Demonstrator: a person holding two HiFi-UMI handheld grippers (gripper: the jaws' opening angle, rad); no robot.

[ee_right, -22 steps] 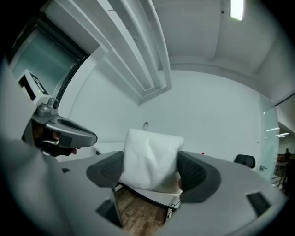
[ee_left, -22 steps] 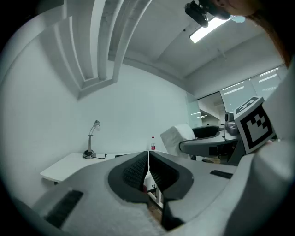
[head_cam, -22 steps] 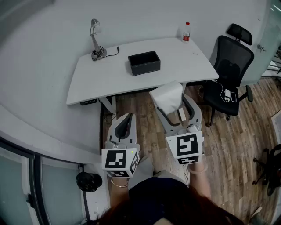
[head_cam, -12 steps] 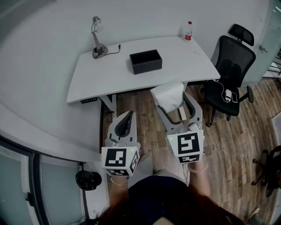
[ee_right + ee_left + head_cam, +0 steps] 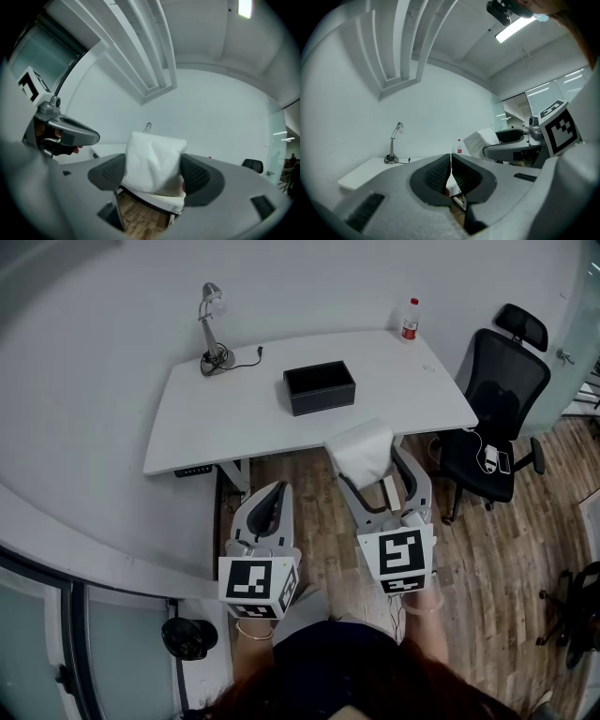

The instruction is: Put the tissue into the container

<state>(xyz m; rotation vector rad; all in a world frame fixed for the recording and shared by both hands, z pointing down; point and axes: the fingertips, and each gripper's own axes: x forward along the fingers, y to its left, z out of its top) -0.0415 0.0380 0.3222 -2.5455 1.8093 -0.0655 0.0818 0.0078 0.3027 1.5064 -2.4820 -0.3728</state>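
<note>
A white pack of tissue (image 5: pixel 361 452) (image 5: pixel 152 160) is clamped between the pads of my right gripper (image 5: pixel 370 463) (image 5: pixel 154 174), held over the wooden floor just short of the desk's front edge. The black open container (image 5: pixel 320 387) stands on the white desk (image 5: pixel 225 418), beyond the gripper and a little to its left. My left gripper (image 5: pixel 268 507) (image 5: pixel 451 174) hangs lower and to the left, over the floor in front of the desk, jaws pressed together with nothing between them.
A desk lamp (image 5: pixel 213 326) with its cable stands at the desk's back left and a red-capped bottle (image 5: pixel 410 320) at its back right. A black office chair (image 5: pixel 497 413) stands to the right of the desk. A curved white wall runs along the left.
The desk and the container have shifted slightly right and down in the head view. The right gripper with the tissue sits closer to the desk's front edge. The left gripper keeps its place.
</note>
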